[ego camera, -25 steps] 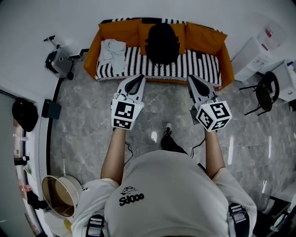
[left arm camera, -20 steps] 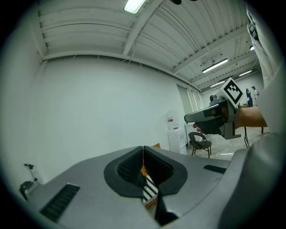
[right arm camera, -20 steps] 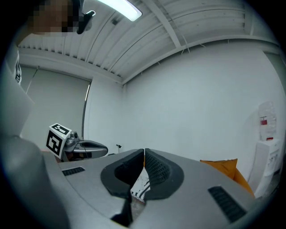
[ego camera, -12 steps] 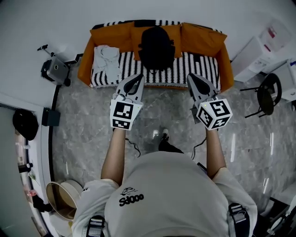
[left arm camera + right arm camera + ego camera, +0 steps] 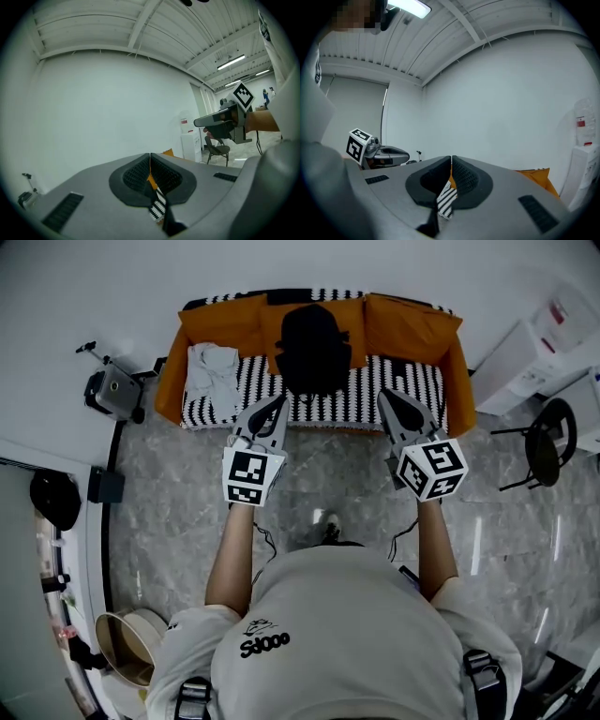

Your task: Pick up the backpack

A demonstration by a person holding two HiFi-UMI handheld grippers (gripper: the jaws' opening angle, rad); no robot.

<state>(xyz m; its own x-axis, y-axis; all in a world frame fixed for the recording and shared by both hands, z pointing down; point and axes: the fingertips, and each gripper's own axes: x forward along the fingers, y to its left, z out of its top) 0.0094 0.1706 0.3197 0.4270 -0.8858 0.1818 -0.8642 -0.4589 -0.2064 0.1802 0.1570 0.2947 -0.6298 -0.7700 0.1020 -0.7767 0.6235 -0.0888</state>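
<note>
A black backpack [image 5: 313, 345] stands upright in the middle of an orange sofa [image 5: 417, 329] with a black-and-white striped seat, against the far wall. My left gripper [image 5: 273, 406] is held level in front of the sofa's front edge, below and left of the backpack, jaws shut and empty. My right gripper [image 5: 393, 399] is level too, below and right of the backpack, also shut with nothing in it. In both gripper views the closed jaws block most of the scene; only a sliver of orange and striped sofa [image 5: 158, 202] shows between them. Neither gripper touches the backpack.
A pale folded garment [image 5: 211, 368] lies on the sofa's left seat. A small grey machine [image 5: 112, 393] stands on the floor left of the sofa, a black chair [image 5: 546, 435] and white cabinets [image 5: 525, 343] to the right. A round bin [image 5: 131, 645] sits at lower left.
The sofa and backpack have drawn closer to both grippers as the person walked forward. Both grippers now reach the sofa's front edge. Their jaws stay shut.
</note>
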